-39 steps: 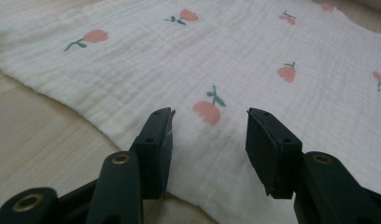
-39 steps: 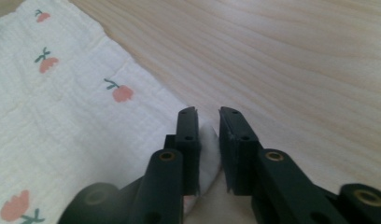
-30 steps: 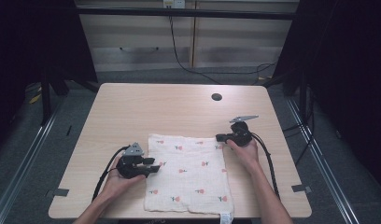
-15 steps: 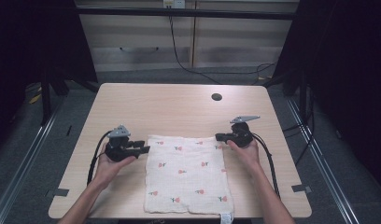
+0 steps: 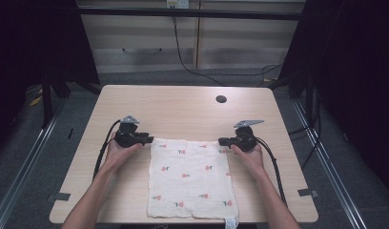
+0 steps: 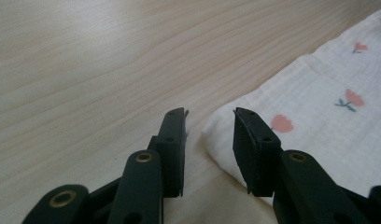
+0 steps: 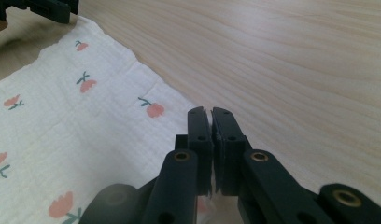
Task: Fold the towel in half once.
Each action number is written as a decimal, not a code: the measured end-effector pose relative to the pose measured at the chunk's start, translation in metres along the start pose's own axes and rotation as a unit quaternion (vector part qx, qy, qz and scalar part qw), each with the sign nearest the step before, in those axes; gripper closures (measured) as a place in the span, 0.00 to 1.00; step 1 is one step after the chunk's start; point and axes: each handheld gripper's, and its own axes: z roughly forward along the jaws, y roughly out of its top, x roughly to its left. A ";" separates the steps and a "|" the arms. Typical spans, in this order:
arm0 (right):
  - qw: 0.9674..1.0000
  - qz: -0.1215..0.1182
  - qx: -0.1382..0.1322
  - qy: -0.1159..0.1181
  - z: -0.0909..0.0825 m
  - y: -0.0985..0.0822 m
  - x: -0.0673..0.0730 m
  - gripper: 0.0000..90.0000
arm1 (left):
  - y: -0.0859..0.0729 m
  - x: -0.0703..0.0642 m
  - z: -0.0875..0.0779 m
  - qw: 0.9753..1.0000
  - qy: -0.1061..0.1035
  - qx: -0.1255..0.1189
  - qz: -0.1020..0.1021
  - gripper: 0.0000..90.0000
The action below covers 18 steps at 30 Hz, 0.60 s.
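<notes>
Our left gripper [image 5: 146,139] has slid up the worktop [image 5: 183,105] to the cloth's [image 5: 190,179] far left corner; its fingers [image 6: 172,140], just closing, straddle that corner unclenched. Right gripper [image 5: 223,141] is clenched on the far right corner, so both-corner grasp looks near.

A pale wooden table [image 5: 183,107] carries a flat white flowered cloth [image 5: 190,179] near its front edge.

Left gripper [image 5: 146,139]: shifted from the lower-left edge of the cloth [image 5: 190,179] up the high view to its upper-left corner. Jaws: have just been closing, a gap remaining, cloth corner lying between them in the left gripper view, unpinched.
</notes>
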 end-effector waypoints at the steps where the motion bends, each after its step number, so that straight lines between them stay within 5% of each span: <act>1: 1.000 0.001 0.001 -0.002 0.000 0.000 0.000 0.96 | 0.000 0.002 0.001 1.000 0.000 0.001 -0.001 0.72; 13: 1.000 0.003 0.002 -0.001 -0.001 -0.001 -0.002 0.96 | -0.004 -0.003 0.013 1.000 -0.008 -0.001 0.005 0.73; 18: 1.000 0.002 0.002 0.001 0.000 -0.001 -0.001 0.96 | -0.006 -0.015 0.015 1.000 -0.005 0.002 0.022 0.87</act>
